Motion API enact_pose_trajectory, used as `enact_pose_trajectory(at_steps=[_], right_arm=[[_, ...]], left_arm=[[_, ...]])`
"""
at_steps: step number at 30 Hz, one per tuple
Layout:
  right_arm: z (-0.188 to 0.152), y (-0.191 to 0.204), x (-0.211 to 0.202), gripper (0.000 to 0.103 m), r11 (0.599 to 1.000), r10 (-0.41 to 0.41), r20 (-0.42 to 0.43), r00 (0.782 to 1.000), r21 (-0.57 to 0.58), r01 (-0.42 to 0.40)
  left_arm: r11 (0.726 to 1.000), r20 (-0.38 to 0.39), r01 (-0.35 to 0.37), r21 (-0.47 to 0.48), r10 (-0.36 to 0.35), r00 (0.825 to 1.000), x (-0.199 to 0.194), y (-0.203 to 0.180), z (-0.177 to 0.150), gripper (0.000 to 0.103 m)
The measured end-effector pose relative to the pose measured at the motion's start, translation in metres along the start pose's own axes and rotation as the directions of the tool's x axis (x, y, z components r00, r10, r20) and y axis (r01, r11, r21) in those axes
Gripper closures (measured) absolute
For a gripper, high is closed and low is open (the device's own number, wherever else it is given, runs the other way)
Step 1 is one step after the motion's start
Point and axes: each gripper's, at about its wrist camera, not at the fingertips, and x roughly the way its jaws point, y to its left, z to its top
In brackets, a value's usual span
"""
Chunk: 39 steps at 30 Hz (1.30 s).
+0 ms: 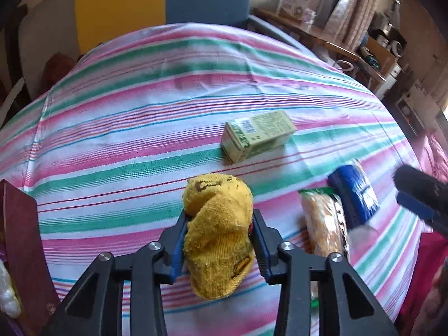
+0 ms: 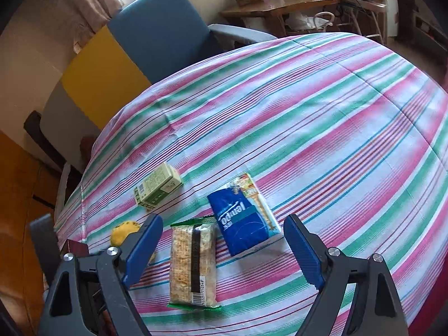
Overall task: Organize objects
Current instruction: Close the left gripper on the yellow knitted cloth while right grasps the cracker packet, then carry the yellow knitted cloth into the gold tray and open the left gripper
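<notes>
My left gripper [image 1: 219,224] is clamped on a balled-up yellow sock [image 1: 218,235], blue pads pressing both its sides, over the striped tablecloth [image 1: 126,128]. Beyond it a green carton [image 1: 256,135] lies on its side; to the right a snack bar in clear wrap [image 1: 322,221] lies just beside a blue tissue pack [image 1: 354,193]. My right gripper [image 1: 420,198] pokes in at the right edge, blurred, and a dark red box [image 1: 23,252] sits at the left edge.
</notes>
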Motion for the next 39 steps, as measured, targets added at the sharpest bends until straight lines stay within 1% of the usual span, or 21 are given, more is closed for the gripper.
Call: enact_pose_trajectory(at_steps=[2, 5, 6, 7, 9, 13, 15, 17, 19, 22, 26, 27, 28, 29, 30, 31, 32, 36, 39], right_arm=[[-0.001, 0.009, 0.000, 0.019, 0.999, 0.031, -0.002, 1.000, -0.037, -0.031], [-0.003, 0.022, 0.002, 0.028, 0.993, 0.069, -0.028, 0.997, -0.090, -0.071], [-0.004, 0.025, 0.004, 0.033, 0.991, 0.083, -0.043, 0.996, -0.105, -0.088], [-0.005, 0.029, 0.005, 0.037, 0.988, 0.090, -0.058, 0.994, -0.120, -0.097], [-0.009, 0.037, 0.011, 0.039, 0.982, 0.073, -0.092, 0.993, -0.165, -0.088], [-0.020, 0.044, 0.028, 0.039, 0.974, 0.024, -0.178, 0.984, -0.218, -0.063], [-0.024, 0.043, 0.037, 0.039, 0.973, -0.003, -0.210, 0.978, -0.225, -0.045], [-0.027, 0.040, 0.044, 0.033, 0.974, -0.021, -0.241, 0.970, -0.224, -0.035], [-0.029, 0.040, 0.049, 0.029, 0.971, -0.053, -0.245, 0.968, -0.239, -0.007], [-0.030, 0.041, 0.056, 0.029, 0.969, -0.069, -0.257, 0.964, -0.247, 0.004], [-0.034, 0.049, 0.066, 0.028, 0.948, -0.130, -0.247, 0.960, -0.316, 0.047], [-0.037, 0.054, 0.068, 0.035, 0.928, -0.169, -0.229, 0.959, -0.364, 0.077], [-0.040, 0.060, 0.068, 0.059, 0.902, -0.201, -0.202, 0.959, -0.419, 0.100], [-0.044, 0.065, 0.070, 0.063, 0.876, -0.229, -0.181, 0.956, -0.467, 0.121], [-0.048, 0.069, 0.071, 0.064, 0.856, -0.247, -0.167, 0.954, -0.500, 0.134], [-0.050, 0.071, 0.071, 0.064, 0.844, -0.254, -0.158, 0.954, -0.517, 0.139], [-0.051, 0.070, 0.071, 0.064, 0.842, -0.254, -0.157, 0.954, -0.522, 0.138], [-0.049, 0.061, 0.070, 0.062, 0.860, -0.230, -0.171, 0.958, -0.497, 0.118], [-0.050, 0.061, 0.069, 0.062, 0.851, -0.240, -0.160, 0.957, -0.510, 0.128]], left_arm=[[1.000, 0.029, -0.007, 0.030, 0.006, 1.000, -0.016, -0.003, -0.012, 0.063], [0.999, 0.053, 0.003, 0.035, -0.005, 0.999, -0.039, -0.004, -0.029, 0.063], [0.999, 0.059, 0.005, 0.036, -0.007, 0.998, -0.046, -0.003, -0.035, 0.063], [0.999, 0.064, 0.011, 0.034, -0.013, 0.998, -0.053, -0.002, -0.041, 0.063], [0.999, 0.075, 0.019, 0.029, -0.021, 0.997, -0.066, -0.001, -0.051, 0.063], [0.999, 0.108, 0.025, 0.029, -0.028, 0.994, -0.091, 0.001, -0.069, 0.063], [0.999, 0.126, 0.031, 0.035, -0.035, 0.991, -0.103, 0.001, -0.077, 0.063], [0.999, 0.146, 0.034, 0.039, -0.040, 0.988, -0.115, 0.002, -0.086, 0.063], [0.999, 0.162, 0.031, 0.044, -0.038, 0.986, -0.126, 0.004, -0.095, 0.063], [0.999, 0.187, 0.025, 0.032, -0.031, 0.982, -0.140, 0.011, -0.105, 0.063], [1.000, 0.232, -0.019, 0.014, 0.015, 0.973, -0.162, 0.023, -0.119, 0.063], [0.999, 0.242, -0.031, 0.009, 0.028, 0.970, -0.167, 0.027, -0.122, 0.063], [0.999, 0.253, -0.045, 0.002, 0.043, 0.967, -0.174, 0.033, -0.125, 0.063], [0.998, 0.261, -0.055, -0.005, 0.054, 0.964, -0.178, 0.037, -0.128, 0.063], [0.998, 0.268, -0.067, -0.014, 0.069, 0.961, -0.183, 0.043, -0.132, 0.063], [0.996, 0.274, -0.082, -0.025, 0.085, 0.958, -0.189, 0.049, -0.136, 0.063], [0.995, 0.276, -0.096, -0.039, 0.103, 0.956, -0.193, 0.055, -0.140, 0.063], [0.988, 0.275, -0.124, -0.086, 0.144, 0.951, -0.204, 0.080, -0.155, 0.063], [0.983, 0.270, -0.139, -0.118, 0.167, 0.948, -0.210, 0.096, -0.166, 0.063]])
